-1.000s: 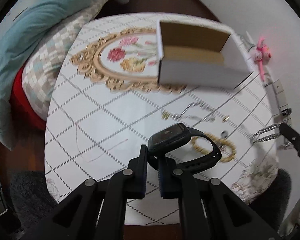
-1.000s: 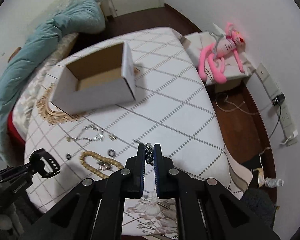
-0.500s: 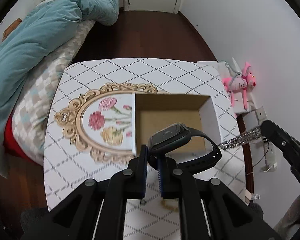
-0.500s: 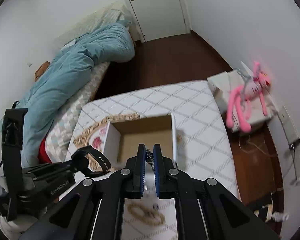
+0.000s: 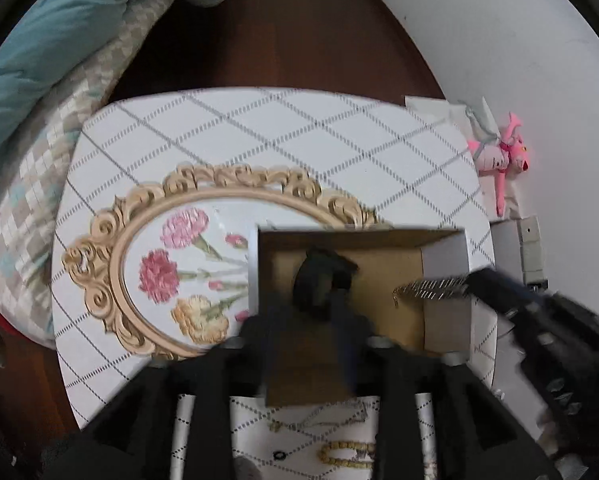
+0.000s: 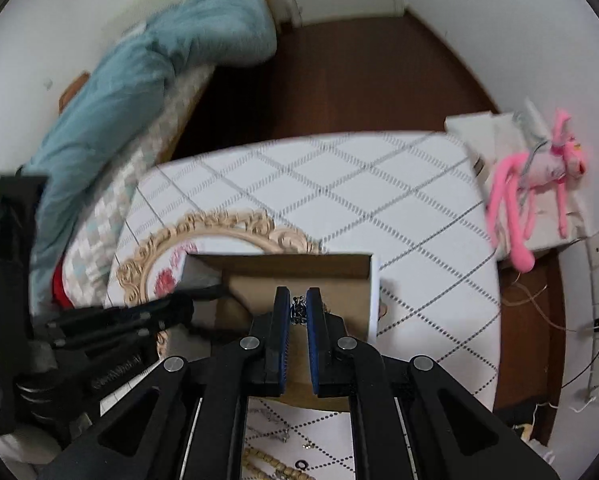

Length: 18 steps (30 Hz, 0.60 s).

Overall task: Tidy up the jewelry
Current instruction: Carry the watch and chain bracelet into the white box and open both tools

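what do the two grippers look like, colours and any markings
Both are matte black with angular, cut-out linkage arms joined by round silver pivot bolts. The right gripper has flat black fingers faced with ribbed blue pads. The left gripper is motion-blurred; silver rods run along its body, and the right wrist view shows faint, unreadable lettering on its side.

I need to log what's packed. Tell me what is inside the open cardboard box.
Inside the white-sided cardboard box are a blurred black wristwatch at the left claw and a silver chain hanging from the right claw. The claws cover the near floor.
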Each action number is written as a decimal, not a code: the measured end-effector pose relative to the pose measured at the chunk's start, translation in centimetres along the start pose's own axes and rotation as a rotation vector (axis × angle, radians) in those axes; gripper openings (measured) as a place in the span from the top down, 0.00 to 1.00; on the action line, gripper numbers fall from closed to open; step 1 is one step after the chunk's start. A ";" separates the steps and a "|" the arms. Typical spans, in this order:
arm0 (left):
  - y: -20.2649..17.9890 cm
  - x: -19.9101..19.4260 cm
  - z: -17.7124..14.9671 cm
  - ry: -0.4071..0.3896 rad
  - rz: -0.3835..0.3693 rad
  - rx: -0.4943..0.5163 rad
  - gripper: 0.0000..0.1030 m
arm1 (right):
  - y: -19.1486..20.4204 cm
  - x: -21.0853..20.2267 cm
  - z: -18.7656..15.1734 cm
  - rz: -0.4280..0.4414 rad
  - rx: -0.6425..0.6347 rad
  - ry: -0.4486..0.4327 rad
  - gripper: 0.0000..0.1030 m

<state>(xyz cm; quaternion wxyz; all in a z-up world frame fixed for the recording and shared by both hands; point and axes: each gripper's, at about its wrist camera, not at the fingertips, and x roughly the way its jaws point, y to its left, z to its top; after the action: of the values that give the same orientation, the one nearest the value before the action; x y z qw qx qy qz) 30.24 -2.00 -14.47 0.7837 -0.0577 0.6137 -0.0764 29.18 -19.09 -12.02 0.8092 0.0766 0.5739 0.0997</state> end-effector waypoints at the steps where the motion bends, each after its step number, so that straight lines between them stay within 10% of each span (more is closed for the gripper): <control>1: 0.1 -0.4 0.2 -0.018 0.005 -0.007 0.35 | -0.2 0.4 0.0 -0.003 -0.001 0.017 0.91; 4: 0.3 -1.2 0.4 -0.054 0.015 -0.010 0.20 | -0.5 0.9 -0.3 -0.033 -0.006 0.026 0.66; 6: 0.6 -1.4 0.5 -0.072 0.053 -0.007 0.16 | -0.7 0.6 -0.7 -0.087 -0.027 -0.001 0.29; 12: 1.2 -0.9 -1.4 -0.172 0.191 0.041 0.00 | -0.6 1.0 -2.7 -0.293 -0.053 -0.004 0.03; 18: 1.5 0.4 -3.4 -0.168 0.244 0.072 0.00 | -0.8 2.4 -4.8 -0.346 -0.060 0.014 0.01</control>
<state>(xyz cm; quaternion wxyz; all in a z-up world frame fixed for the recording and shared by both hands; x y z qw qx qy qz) 27.07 -0.64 -15.92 0.8375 0.0393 0.5450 0.0024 25.52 -19.18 -15.97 0.8124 -0.0480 0.5807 -0.0236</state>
